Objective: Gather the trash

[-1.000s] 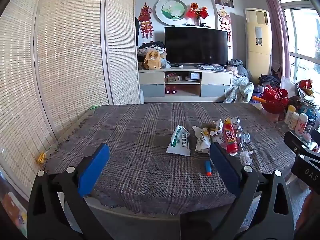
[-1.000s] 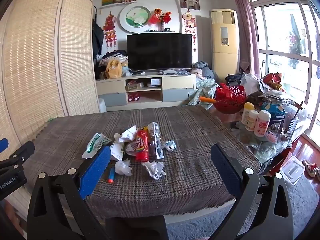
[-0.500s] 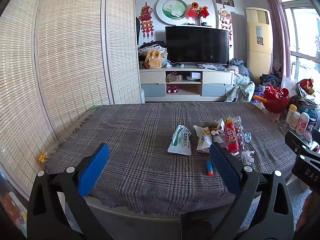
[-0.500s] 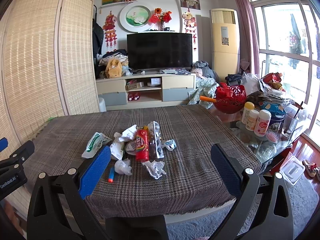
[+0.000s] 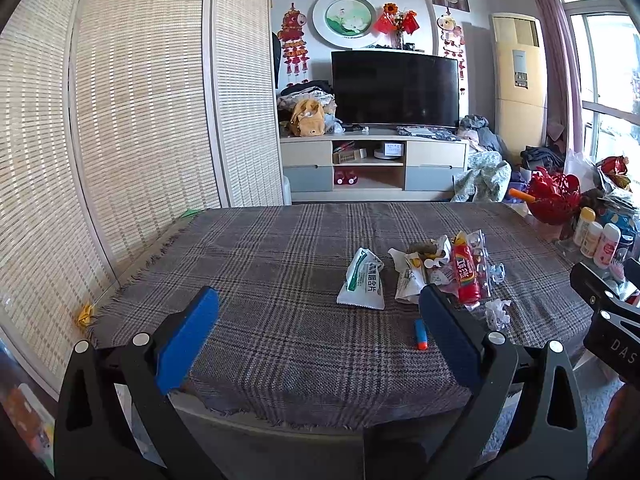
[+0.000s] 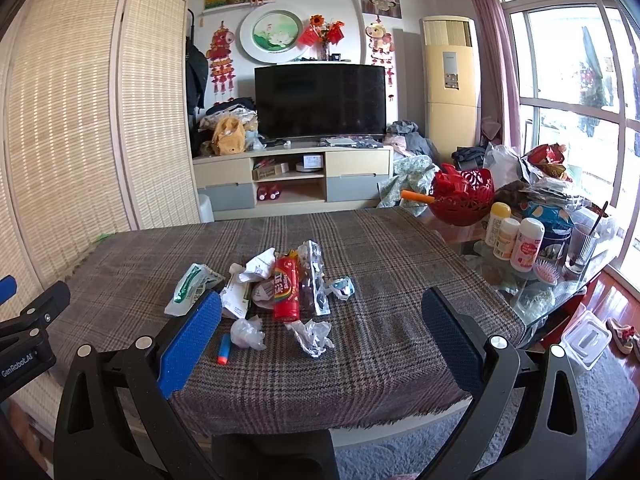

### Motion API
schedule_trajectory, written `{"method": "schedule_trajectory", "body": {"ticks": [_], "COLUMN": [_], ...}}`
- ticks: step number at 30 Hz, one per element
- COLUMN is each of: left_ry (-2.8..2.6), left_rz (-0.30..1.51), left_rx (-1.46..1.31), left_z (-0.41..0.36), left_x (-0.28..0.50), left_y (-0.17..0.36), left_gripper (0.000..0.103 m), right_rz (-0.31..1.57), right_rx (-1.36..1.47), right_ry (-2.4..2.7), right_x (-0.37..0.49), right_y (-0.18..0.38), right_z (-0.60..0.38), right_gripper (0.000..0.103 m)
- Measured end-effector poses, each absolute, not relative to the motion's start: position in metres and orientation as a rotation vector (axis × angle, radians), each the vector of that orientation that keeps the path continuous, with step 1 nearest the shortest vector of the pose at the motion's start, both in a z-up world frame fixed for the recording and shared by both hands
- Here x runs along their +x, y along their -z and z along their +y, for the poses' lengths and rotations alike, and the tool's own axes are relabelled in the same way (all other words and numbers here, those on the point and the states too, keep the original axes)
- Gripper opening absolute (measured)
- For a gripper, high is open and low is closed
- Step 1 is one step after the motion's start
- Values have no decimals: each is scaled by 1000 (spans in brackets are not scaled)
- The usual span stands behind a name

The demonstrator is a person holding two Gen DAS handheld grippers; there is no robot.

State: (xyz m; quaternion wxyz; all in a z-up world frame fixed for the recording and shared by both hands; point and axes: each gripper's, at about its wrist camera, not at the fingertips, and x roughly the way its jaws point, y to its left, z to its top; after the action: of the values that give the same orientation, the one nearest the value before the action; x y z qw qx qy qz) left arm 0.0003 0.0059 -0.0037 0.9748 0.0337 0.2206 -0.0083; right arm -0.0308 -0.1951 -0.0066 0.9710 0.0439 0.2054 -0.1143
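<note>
Barely shifted since a second ago: left gripper (image 5: pixel 318 330) nudged slightly forward and right, right gripper (image 6: pixel 320 332) as before, both held short of the tabletop's (image 5: pixel 256 248) near fringed edge, jaws spread wide and gripping nothing. Trash clustered right of centre on the plaid cloth: white-and-green packet (image 5: pixel 362 280) at the left, crumpled white wrappers (image 6: pixel 256 270), red candy tube (image 6: pixel 287 294), clear foil-edged wrapper (image 6: pixel 314 280); nearer the front edge, small blue-and-orange piece (image 6: pixel 224 349), wadded white tissue (image 6: pixel 248 333), crushed clear plastic (image 6: pixel 314 336). Wide bare cloth to the left and behind the pile. Woven screen (image 5: pixel 132 100) tight along the left edge; bottles (image 6: pixel 516 240) and red basket (image 6: pixel 460 196) crowding the glass surface at right. Part of the pile hidden behind the left gripper's right pad; packet lettering illegible.
</note>
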Motion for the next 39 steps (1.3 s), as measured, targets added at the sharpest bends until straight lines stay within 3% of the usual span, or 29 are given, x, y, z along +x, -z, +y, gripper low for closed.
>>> {"method": "schedule_trajectory", "body": {"ticks": [26, 39], "left_ry": [11, 44], "left_rz": [502, 600], "left_rx": [73, 143], "left_z": [3, -22], "left_x": [15, 47], "left_y": [19, 55], "left_gripper": [95, 95], "right_rz": [439, 582], "right_rx": [156, 213], "right_ry": [179, 159], "right_x": [-22, 25], "right_y": [15, 40], "right_z": [-215, -243], "right_gripper": [100, 100]}}
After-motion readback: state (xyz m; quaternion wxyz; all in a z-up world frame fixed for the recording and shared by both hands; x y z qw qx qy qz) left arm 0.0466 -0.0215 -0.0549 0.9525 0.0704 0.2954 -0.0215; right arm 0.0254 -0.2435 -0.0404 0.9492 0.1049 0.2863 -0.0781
